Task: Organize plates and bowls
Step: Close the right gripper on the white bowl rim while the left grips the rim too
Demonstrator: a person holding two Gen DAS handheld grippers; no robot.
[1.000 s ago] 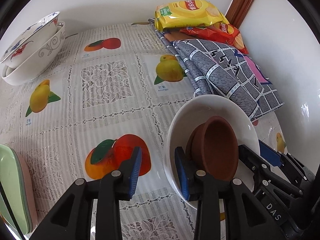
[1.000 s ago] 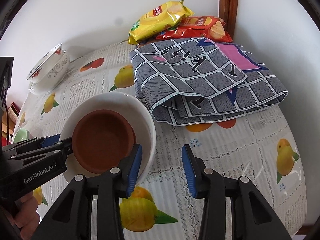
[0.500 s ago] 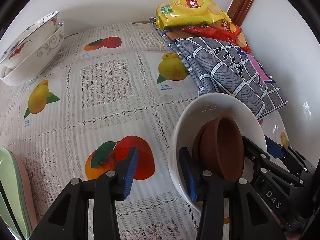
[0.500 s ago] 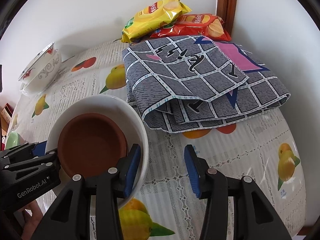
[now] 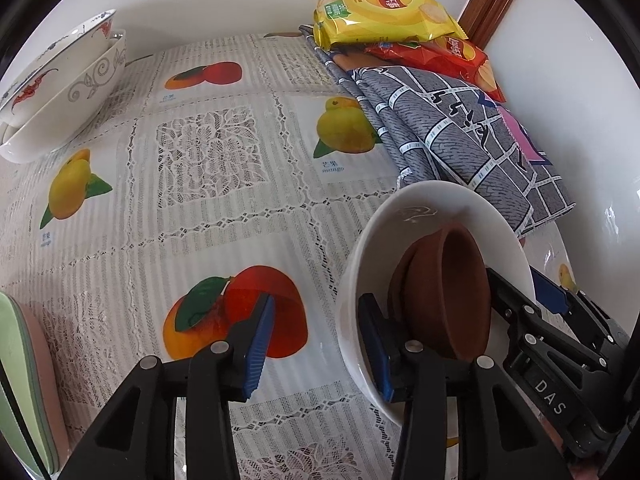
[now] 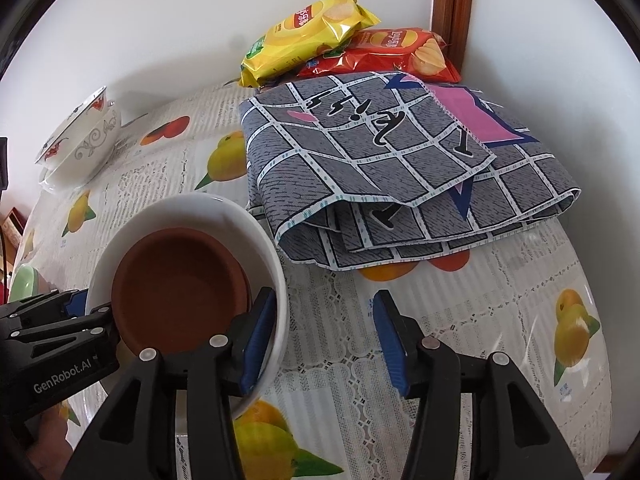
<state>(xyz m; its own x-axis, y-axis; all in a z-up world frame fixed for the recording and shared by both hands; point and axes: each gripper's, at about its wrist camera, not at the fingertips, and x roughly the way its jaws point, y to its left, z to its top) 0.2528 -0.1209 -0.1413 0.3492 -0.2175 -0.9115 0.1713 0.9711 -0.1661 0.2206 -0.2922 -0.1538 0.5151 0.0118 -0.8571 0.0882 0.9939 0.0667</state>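
A white bowl [image 5: 420, 208] sits on the fruit-print tablecloth with a brown clay bowl [image 5: 452, 288] nested inside it. My left gripper [image 5: 316, 312] is open and straddles the bowl's near wall: one pad is inside and the other stands well clear outside. In the right wrist view the white bowl [image 6: 192, 212] and brown bowl [image 6: 180, 280] lie at lower left. My right gripper [image 6: 324, 300] straddles the opposite rim. Its jaws are opening, and the outer pad is far off the wall. Each gripper shows in the other's view.
Two patterned bowls [image 5: 60, 80] are stacked at the back left. Green and pink plates [image 5: 20, 380] lie at the left edge. A folded grey checked cloth [image 6: 400, 168] and chip bags [image 6: 312, 28] fill the back right corner by the wall.
The jaws of both grippers have widened around the white bowl's rim. The bowls stay on the table, and the right view has shifted slightly so they sit lower left.
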